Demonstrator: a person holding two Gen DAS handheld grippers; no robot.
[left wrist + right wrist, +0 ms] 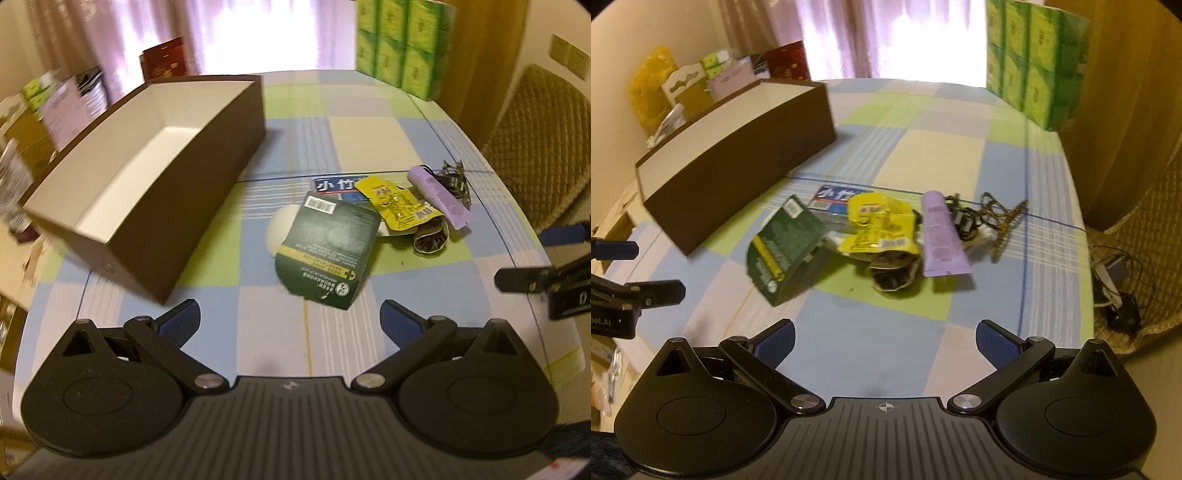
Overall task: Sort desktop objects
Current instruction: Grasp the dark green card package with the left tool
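Note:
A pile of small objects lies mid-table: a dark green card package (327,251) (786,251) over a white oval thing (279,230), a yellow sachet (397,205) (882,229), a purple tube (441,195) (940,236), a small brown pouch (430,236) (894,275), a blue-labelled pack (334,184) (834,197) and a tangle of dark cord and chain (456,181) (993,221). An open brown box (192,184) (738,155) with a white inside stands to the left. My left gripper (290,321) is open, short of the green package. My right gripper (884,341) is open, short of the pile.
The table wears a checked cloth (369,125) (938,147). Green stacked cartons (402,40) (1034,62) stand at the far right corner. A woven chair (539,147) sits off the right edge, with cables on it (1115,291). Boxes and bags crowd the left side (687,85).

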